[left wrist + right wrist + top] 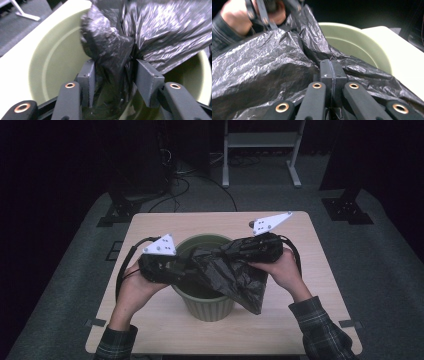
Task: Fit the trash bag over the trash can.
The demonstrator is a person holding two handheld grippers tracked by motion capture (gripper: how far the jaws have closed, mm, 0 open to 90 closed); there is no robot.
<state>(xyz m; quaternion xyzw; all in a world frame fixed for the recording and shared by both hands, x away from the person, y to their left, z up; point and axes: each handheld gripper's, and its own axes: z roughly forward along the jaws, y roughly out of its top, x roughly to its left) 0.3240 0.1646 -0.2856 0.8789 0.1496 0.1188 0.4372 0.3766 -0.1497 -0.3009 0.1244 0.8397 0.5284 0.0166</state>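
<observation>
A pale green bin [210, 309] stands in the middle of the wooden table [300, 320]. A crumpled black plastic bag [235, 275] lies across the bin's mouth and hangs over its front right rim. My right gripper [234, 251] is over the bin's right side, shut on a fold of the bag [262, 65], with its pads [327, 72] pressed together. My left gripper [181, 268] is over the bin's left rim. In its own view its jaws stand apart, with a bunch of the bag [162, 30] between them above the bin's inside wall [57, 50].
The table's edges are close on all sides. Beyond its far edge are stand feet [112, 212], cables [185, 180] and a white frame [260, 140] on grey floor. The person's other hand [234, 12] shows past the bag in the right gripper view.
</observation>
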